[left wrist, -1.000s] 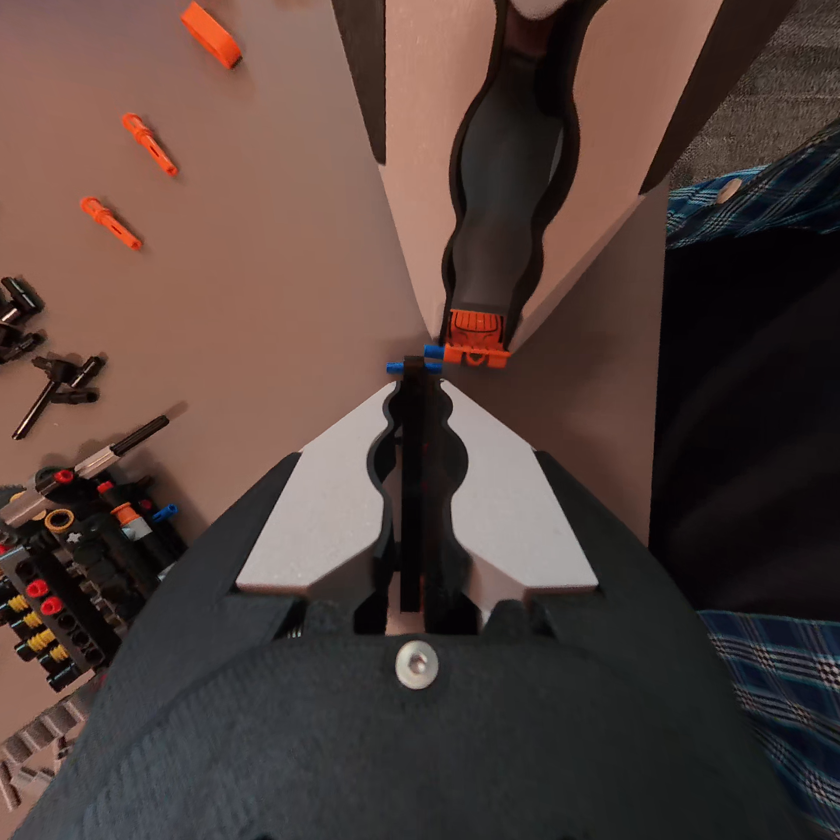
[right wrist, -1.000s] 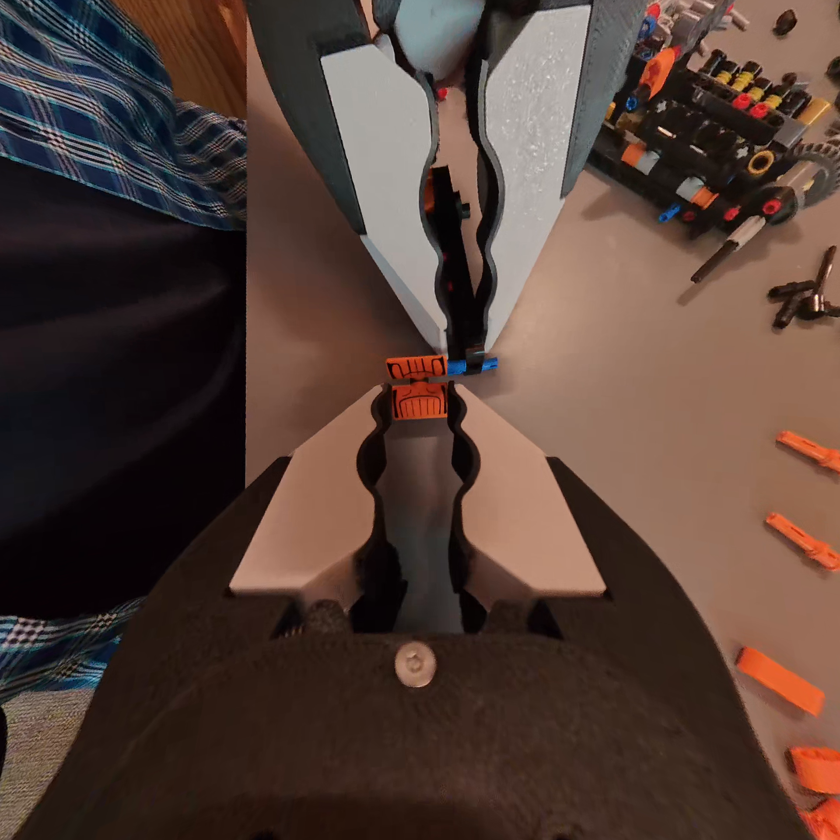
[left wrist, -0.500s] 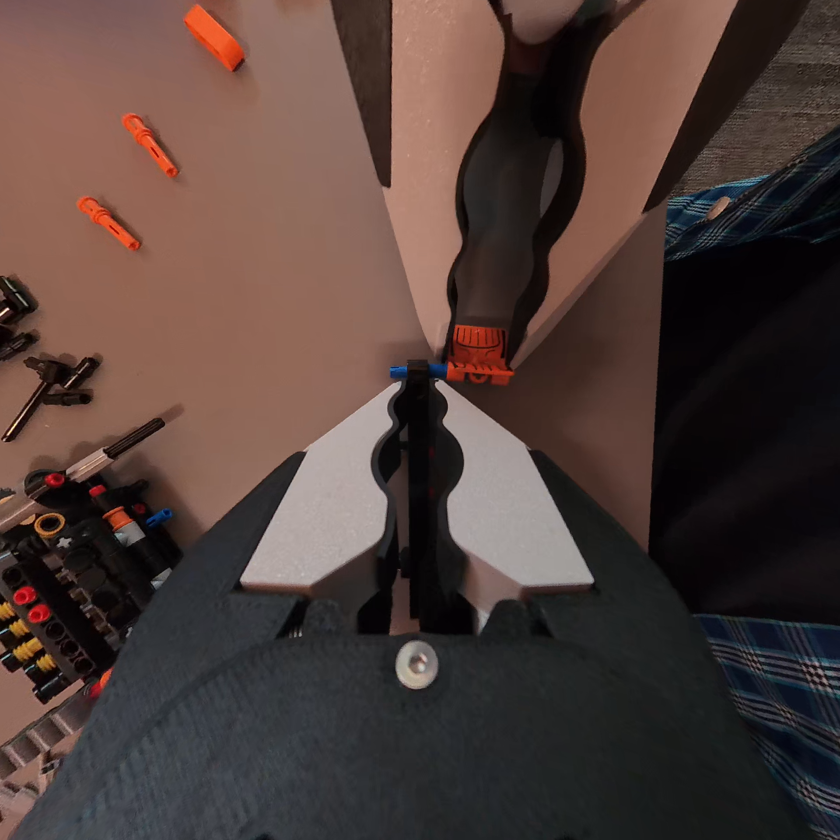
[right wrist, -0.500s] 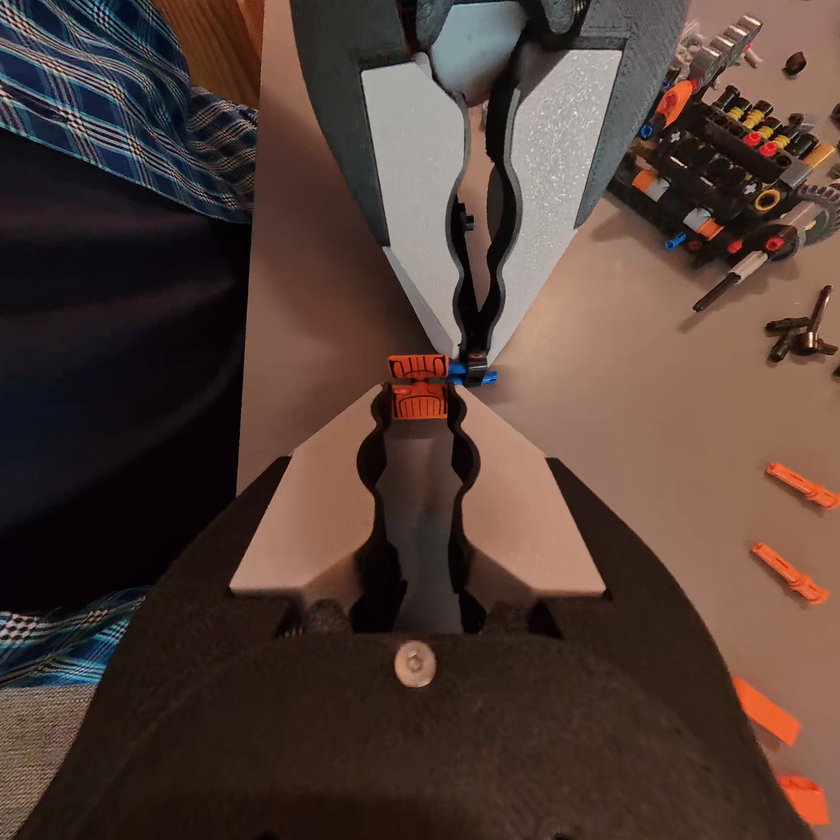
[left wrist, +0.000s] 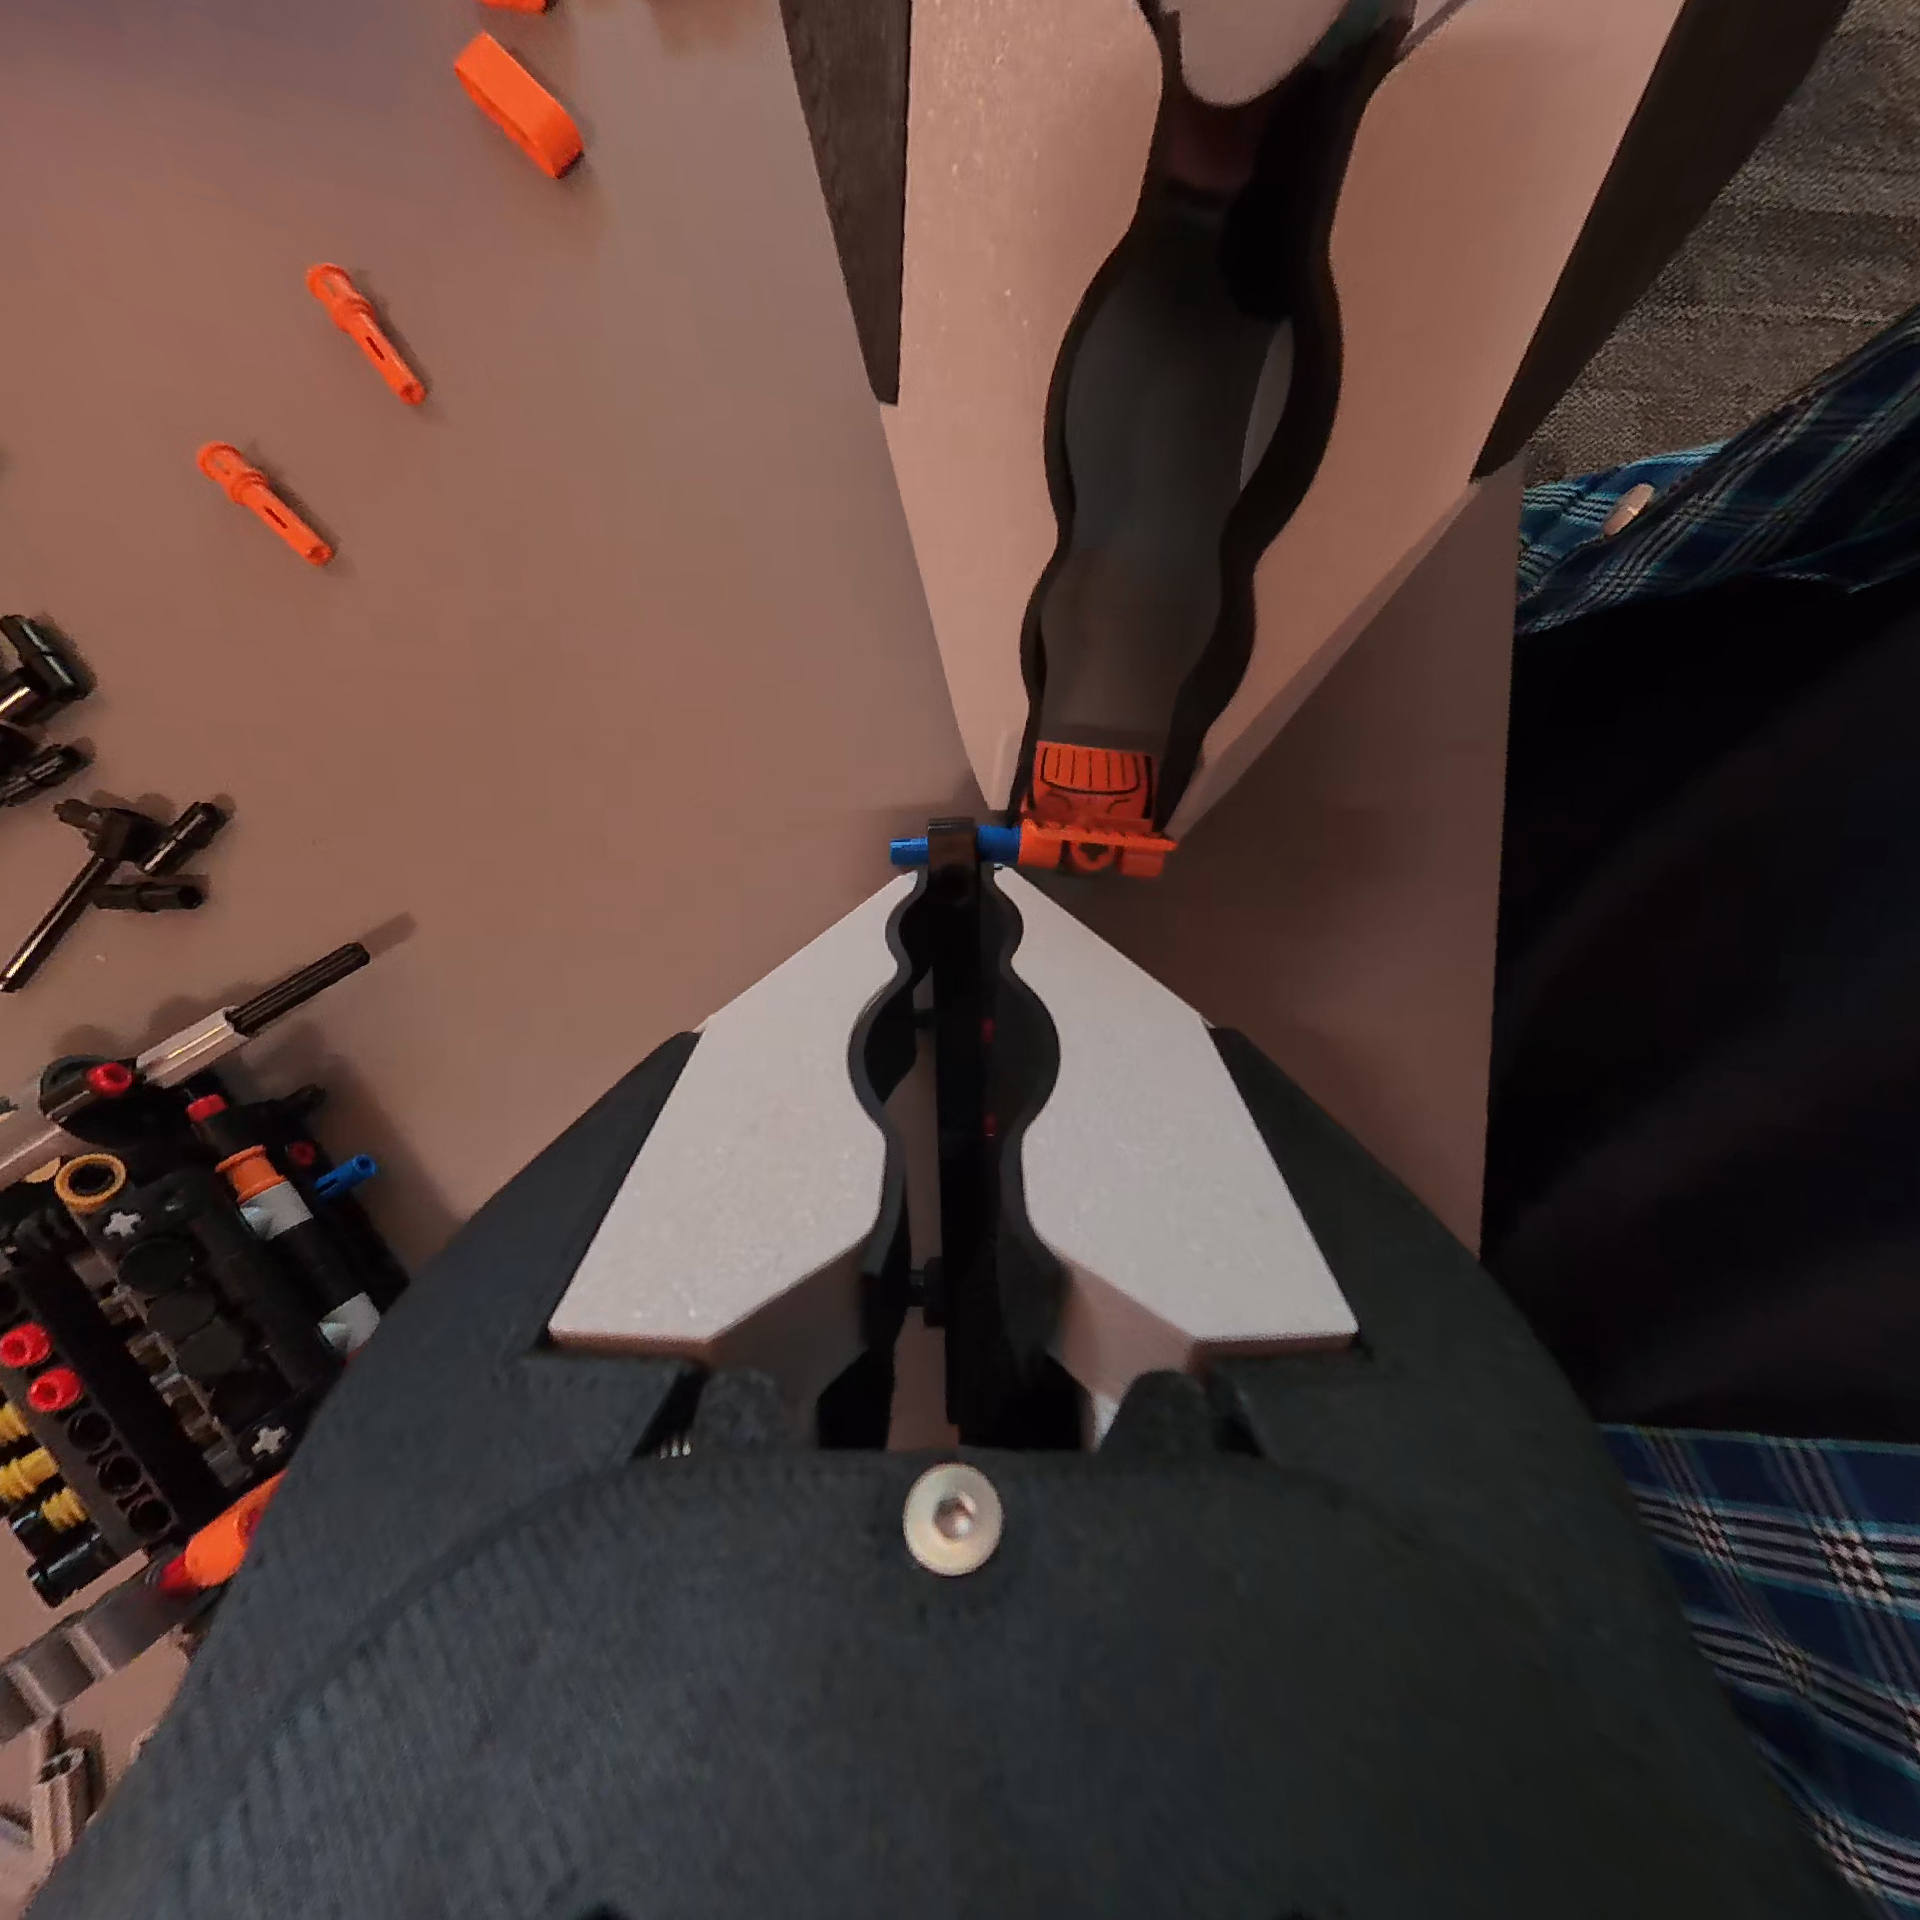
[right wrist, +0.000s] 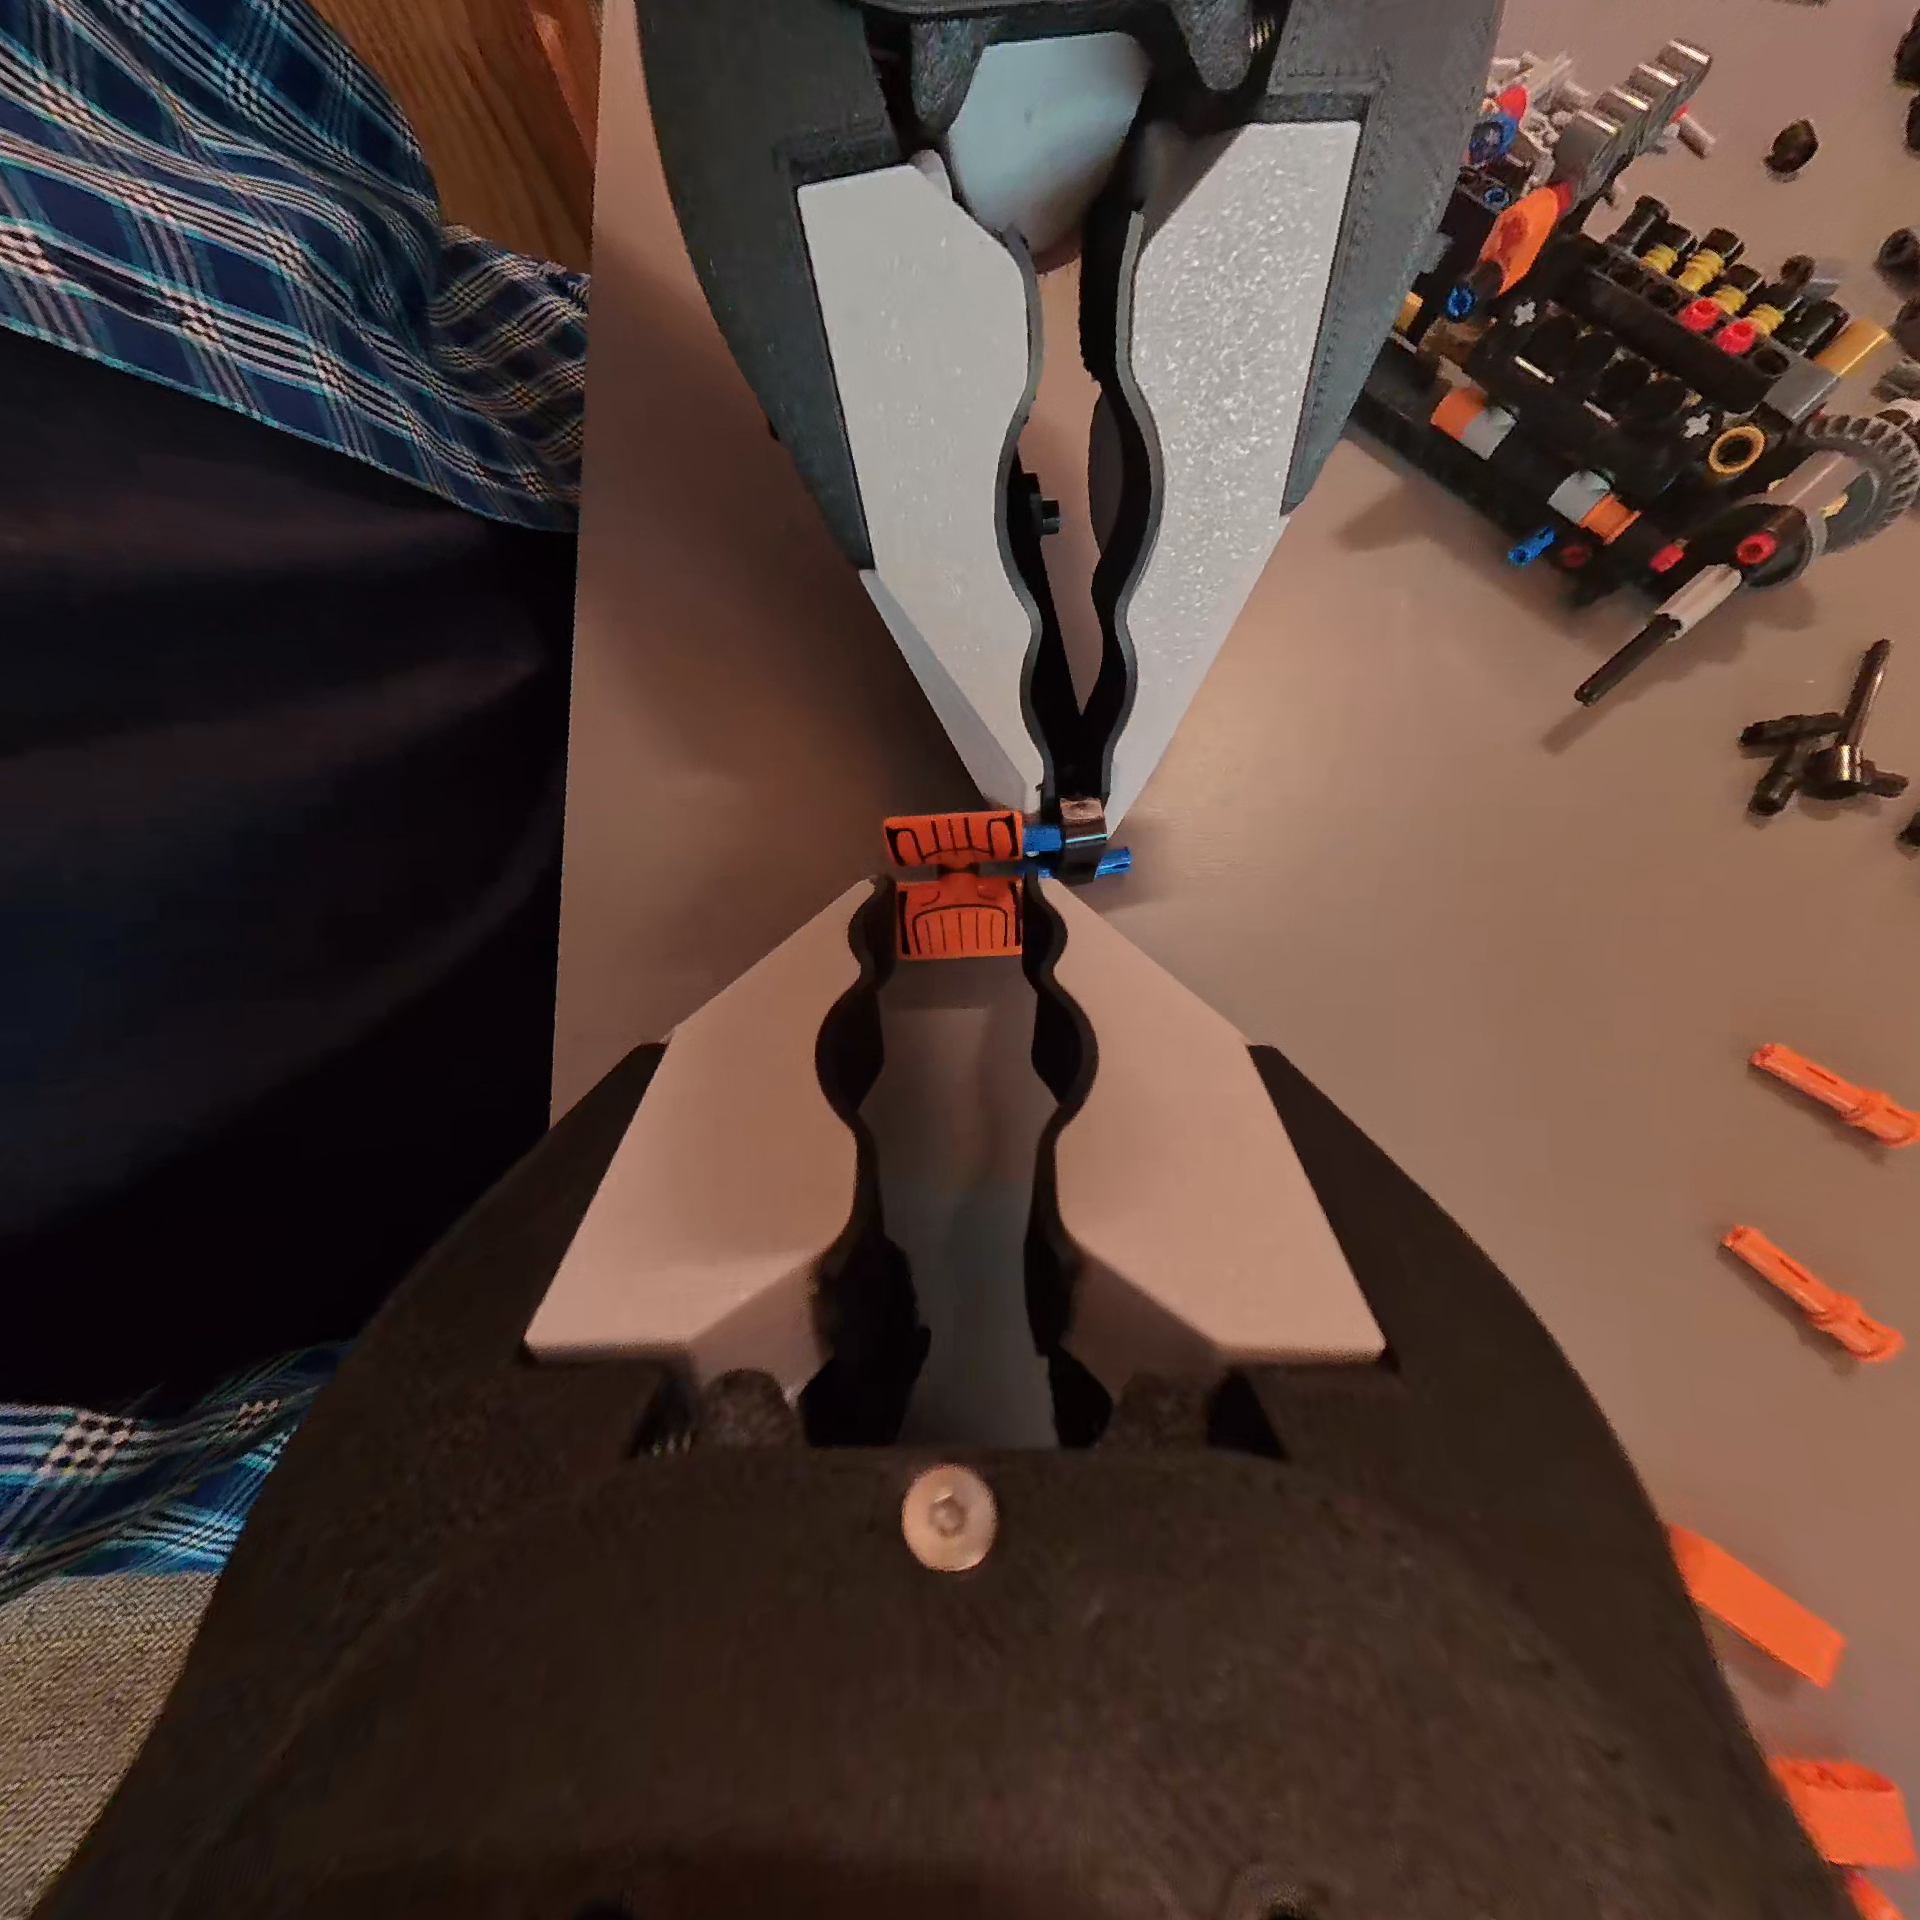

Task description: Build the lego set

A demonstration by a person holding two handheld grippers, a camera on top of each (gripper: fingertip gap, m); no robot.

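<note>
My left gripper (left wrist: 954, 883) is shut on a thin black beam (left wrist: 961, 1091) that stands on edge between its fingers. A blue pin (left wrist: 912, 850) runs through the beam's far end. My right gripper (right wrist: 956, 894) is shut on a small orange printed piece (right wrist: 958, 914). The two grippers meet tip to tip above the table. The orange piece (left wrist: 1091, 821) sits against the blue pin's right end. In the right wrist view the left gripper (right wrist: 1075, 790) comes down from the top with the beam's end and the blue pin (right wrist: 1081, 847) beside the orange piece.
A part-built black model (right wrist: 1642, 395) with red, yellow and orange parts stands on the tan table (right wrist: 1351, 935); it also shows in the left wrist view (left wrist: 135, 1320). Loose orange pins (left wrist: 364, 332), orange panels (right wrist: 1756, 1621) and black connectors (right wrist: 1829, 748) lie around. A person in a plaid shirt (right wrist: 260, 260) sits at the table edge. The grippers are tip to tip, or close to it.
The two grippers have come closer together. The blue pin, apart from the orange piece a second ago, now lines up with it and touches its side.
</note>
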